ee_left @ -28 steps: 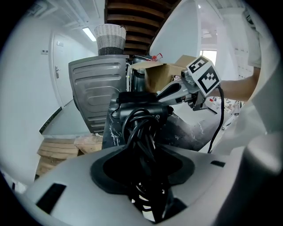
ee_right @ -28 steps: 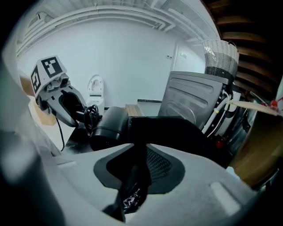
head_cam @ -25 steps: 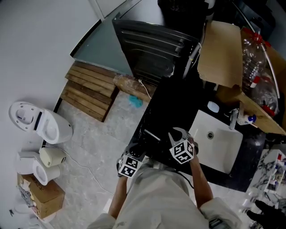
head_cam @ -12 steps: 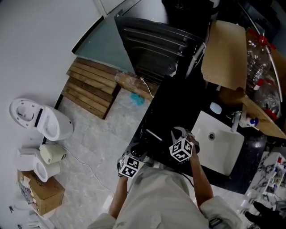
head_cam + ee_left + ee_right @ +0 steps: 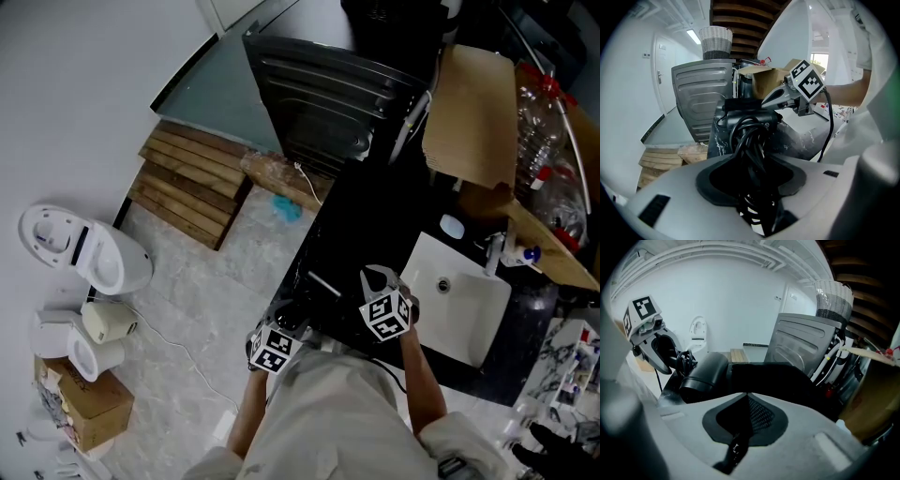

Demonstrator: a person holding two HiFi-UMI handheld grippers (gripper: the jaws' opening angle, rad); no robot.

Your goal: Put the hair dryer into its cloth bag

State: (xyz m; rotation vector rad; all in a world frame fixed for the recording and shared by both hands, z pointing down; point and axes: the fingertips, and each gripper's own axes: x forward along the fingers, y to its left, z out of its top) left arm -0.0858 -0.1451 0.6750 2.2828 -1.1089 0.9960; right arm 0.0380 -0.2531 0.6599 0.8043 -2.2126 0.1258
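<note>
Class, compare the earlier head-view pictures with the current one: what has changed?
Nothing visibly changed. Both tongs stay in place at the edge of the black counter: the left tongs grip the coiled black cord of the black hair dryer, and the right tongs hold the black mesh cloth bag.

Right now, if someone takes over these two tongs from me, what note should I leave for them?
The left tongs are shut on the coiled cord.
The right tongs are shut on an edge of the bag.
The hair dryer lies on the dark counter beside the bag, not inside.
Done: both grips.
Left: open the bag, slide dryer and cord in.
</note>
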